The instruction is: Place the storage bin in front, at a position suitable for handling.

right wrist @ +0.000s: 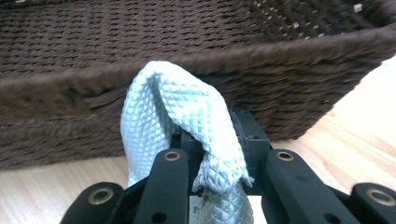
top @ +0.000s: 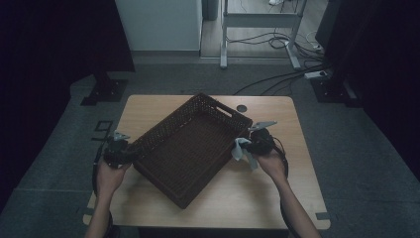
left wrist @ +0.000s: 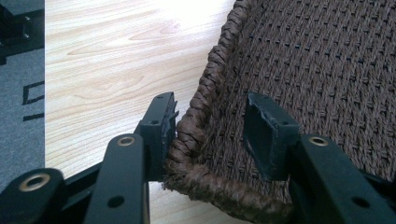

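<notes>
Now, left jaws: they stand partly apart around the basket (left wrist: 289, 60) rim; one pad touches the braided edge from outside, the other is inside, clear of the weave.
Left gripper (top: 119, 151): at the basket's left corner.
Right jaws: closed on a pale cloth (right wrist: 184, 119), which folds over them.
Right gripper (top: 252, 146): just beside the basket's right wall, cloth (top: 241, 148) near the rim.
Basket (top: 198, 144): dark, woven, lying askew on the table (top: 287, 124).
</notes>
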Demonstrator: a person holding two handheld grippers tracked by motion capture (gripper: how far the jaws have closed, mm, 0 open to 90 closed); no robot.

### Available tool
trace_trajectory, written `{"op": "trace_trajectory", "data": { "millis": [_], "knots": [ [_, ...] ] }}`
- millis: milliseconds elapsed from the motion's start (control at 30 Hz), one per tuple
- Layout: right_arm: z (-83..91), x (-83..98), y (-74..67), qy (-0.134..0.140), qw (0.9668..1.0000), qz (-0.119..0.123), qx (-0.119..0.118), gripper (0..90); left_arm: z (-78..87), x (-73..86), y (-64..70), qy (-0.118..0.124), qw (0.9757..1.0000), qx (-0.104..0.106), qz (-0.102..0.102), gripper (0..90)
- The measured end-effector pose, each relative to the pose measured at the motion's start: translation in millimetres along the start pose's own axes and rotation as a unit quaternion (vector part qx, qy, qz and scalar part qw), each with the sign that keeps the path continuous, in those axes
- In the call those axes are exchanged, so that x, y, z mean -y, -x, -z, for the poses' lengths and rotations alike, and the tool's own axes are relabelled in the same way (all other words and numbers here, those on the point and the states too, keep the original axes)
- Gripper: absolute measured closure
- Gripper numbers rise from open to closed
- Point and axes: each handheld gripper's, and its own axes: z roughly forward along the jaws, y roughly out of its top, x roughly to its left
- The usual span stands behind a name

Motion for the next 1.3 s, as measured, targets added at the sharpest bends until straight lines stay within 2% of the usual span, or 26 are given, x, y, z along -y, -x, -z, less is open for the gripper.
{"op": "trace_trajectory", "data": {
  "millis": [67,300,600,767,867,1067,1300],
  "knots": [
    [0.1,-1.4,6.2,-0.001,1.0000,0.001,0.007,75.6,-0.4,-0.1,-0.4,0.002,1.0000,-0.001,0.001,54.1],
    [3.6,-2.8,25.7,0.006,0.9996,-0.020,0.018,75.6,-2.8,-1.1,-0.7,0.001,1.0000,-0.008,-0.005,54.2],
    [1.2,-4.0,45.0,0.009,0.9989,-0.036,0.030,75.4,-3.5,-1.2,-2.4,0.004,1.0000,-0.005,-0.005,54.2],
    [1.7,-4.6,53.2,0.009,0.9980,-0.042,0.046,75.5,-3.5,-0.8,-3.1,0.005,1.0000,-0.002,-0.004,54.2],
    [1.7,-3.3,55.9,0.010,0.9977,-0.046,0.049,75.5,-3.6,-0.6,-3.4,0.006,1.0000,0.000,-0.002,54.1],
    [-4.3,-1.7,52.7,0.001,0.9980,-0.041,0.047,75.5,-3.5,0.0,-3.8,0.011,0.9999,0.004,0.002,53.8],
    [-17.5,6.7,52.1,-0.024,0.9977,-0.037,0.051,75.4,-3.4,1.4,-5.0,0.017,0.9997,0.011,0.009,53.4]
  ]
}}
